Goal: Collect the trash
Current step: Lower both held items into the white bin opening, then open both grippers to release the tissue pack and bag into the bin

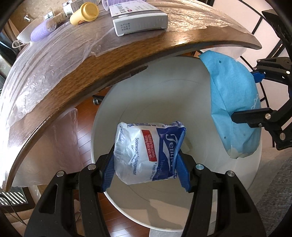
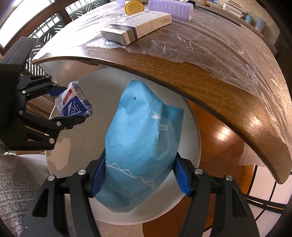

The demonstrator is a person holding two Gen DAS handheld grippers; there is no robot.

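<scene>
A white and blue tissue pack (image 1: 146, 153) hangs over the mouth of a white bin (image 1: 184, 80), with my left gripper (image 1: 145, 173) shut on it. The same tissue pack (image 2: 73, 102) shows at the left of the right wrist view, held in the left gripper (image 2: 67, 105). My right gripper (image 2: 138, 178) is shut on a crumpled blue paper bag (image 2: 138, 138) that hangs above the white bin (image 2: 60, 160). In the left wrist view the blue bag (image 1: 231, 102) sits at the right between the right gripper's fingers (image 1: 255, 98). Both grippers point steeply down into the bin.
A round wooden table (image 1: 76, 80) under clear plastic film overhangs the far side of the bin. On it lie a white box (image 1: 138, 18), a yellow cup (image 1: 84, 13) and a purple roller (image 1: 42, 31). Wooden floor (image 2: 222, 138) and grey carpet (image 2: 16, 182) surround the bin.
</scene>
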